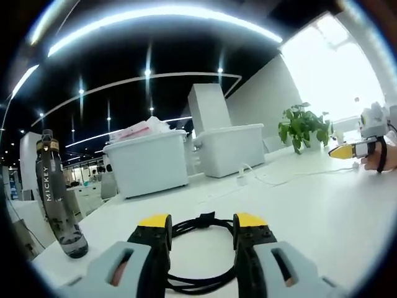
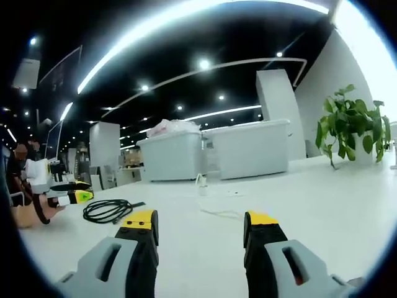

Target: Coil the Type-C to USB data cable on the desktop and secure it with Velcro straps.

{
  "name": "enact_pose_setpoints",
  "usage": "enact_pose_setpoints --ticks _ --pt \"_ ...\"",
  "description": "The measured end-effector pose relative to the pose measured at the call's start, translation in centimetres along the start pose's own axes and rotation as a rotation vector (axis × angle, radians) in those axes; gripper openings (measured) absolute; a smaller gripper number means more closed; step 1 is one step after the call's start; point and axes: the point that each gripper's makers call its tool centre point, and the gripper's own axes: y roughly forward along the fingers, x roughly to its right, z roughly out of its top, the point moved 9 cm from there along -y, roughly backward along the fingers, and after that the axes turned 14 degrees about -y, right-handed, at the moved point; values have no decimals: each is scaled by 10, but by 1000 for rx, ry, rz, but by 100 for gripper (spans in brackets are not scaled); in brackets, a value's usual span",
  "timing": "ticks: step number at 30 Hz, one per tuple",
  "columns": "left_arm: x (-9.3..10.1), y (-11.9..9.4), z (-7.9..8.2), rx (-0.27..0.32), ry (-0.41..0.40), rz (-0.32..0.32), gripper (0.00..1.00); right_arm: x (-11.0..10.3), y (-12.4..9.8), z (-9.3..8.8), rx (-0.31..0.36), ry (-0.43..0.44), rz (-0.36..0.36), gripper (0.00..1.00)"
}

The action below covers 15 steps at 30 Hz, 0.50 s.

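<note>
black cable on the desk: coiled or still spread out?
Coiled. The black cable lies in a round loop on the white desk between the left hand-held gripper jaws; whether a Velcro strap holds it, cannot tell.

Black coiled cable (image 1: 201, 251) lies on white desktop (image 1: 322, 211).

An open-plan office: long ceiling light strips (image 2: 186, 18), white desk (image 1: 322, 205), potted plant (image 2: 350, 127), storage bins (image 1: 149, 162).

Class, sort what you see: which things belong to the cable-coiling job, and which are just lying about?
Job: black coiled cable, left gripper, right gripper.

Lying about: bottle, two white bins, potted plant, white cable.
</note>
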Motion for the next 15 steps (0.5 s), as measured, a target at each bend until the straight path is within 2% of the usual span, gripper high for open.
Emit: enact_pose_setpoints --ticks 15 --pt "-2 0 -2 -9 5 8 40 -4 1 -1 -5 3 19 55"
